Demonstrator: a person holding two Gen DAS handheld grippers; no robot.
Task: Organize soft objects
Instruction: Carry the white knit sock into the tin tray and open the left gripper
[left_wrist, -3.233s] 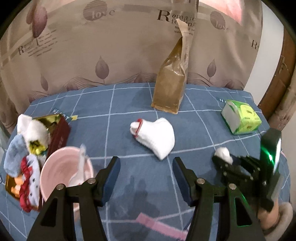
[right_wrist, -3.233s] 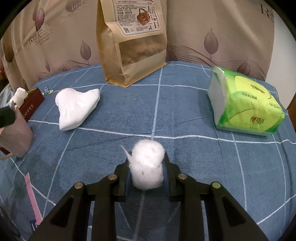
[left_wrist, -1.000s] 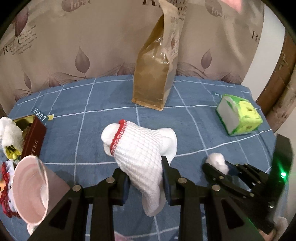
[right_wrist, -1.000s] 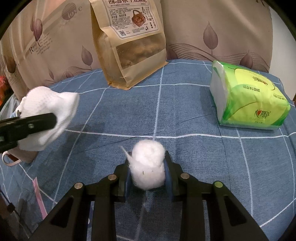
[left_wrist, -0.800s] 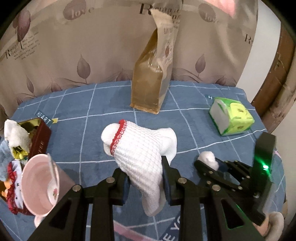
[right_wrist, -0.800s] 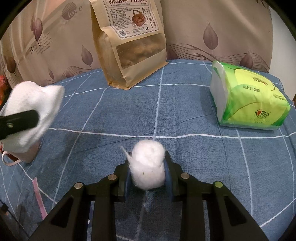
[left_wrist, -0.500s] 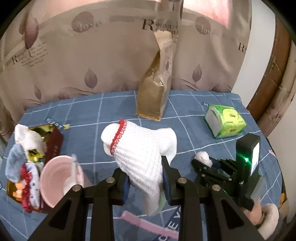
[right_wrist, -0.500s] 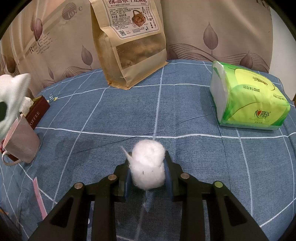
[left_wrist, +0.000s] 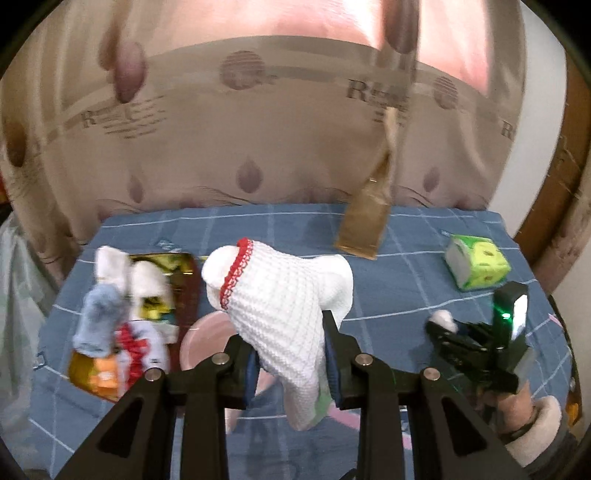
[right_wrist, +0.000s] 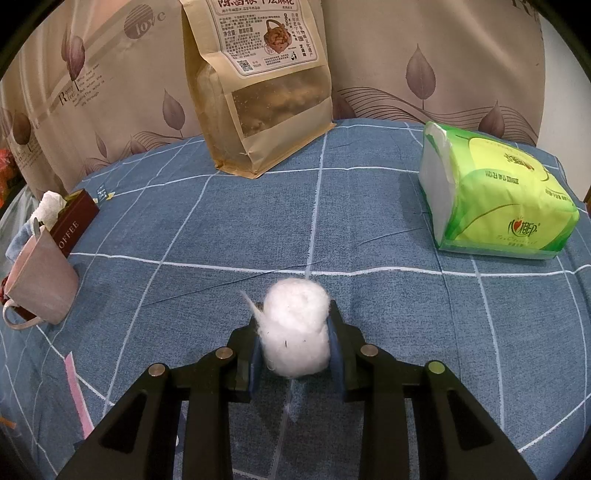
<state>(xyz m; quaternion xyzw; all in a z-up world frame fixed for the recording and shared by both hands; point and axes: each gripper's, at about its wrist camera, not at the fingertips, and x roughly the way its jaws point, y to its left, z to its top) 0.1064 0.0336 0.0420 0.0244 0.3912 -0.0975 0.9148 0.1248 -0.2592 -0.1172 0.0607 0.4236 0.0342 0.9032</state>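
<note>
My left gripper (left_wrist: 290, 363) is shut on a white knitted sock (left_wrist: 280, 295) with a red cuff band, held in the air above the blue checked table (left_wrist: 399, 295). Below and left of it sits a gold and dark red box (left_wrist: 184, 280) stuffed with socks and soft toys (left_wrist: 107, 295). My right gripper (right_wrist: 295, 350) is shut on a white cotton ball (right_wrist: 295, 325) just over the cloth. The left wrist view also shows the right gripper (left_wrist: 443, 328) at the right with the cotton ball (left_wrist: 443, 318) in its tips.
A pink mug (left_wrist: 207, 343) stands beside the box, partly hidden by the sock; the pink mug (right_wrist: 40, 280) is at the left in the right wrist view. A brown snack bag (right_wrist: 258, 85) stands at the back. A green tissue pack (right_wrist: 495, 199) lies at the right. A curtain hangs behind.
My left gripper has lifted the sock and swung left, so the box of soft things has come into fuller view beneath it. The right gripper and cotton ball have stayed still.
</note>
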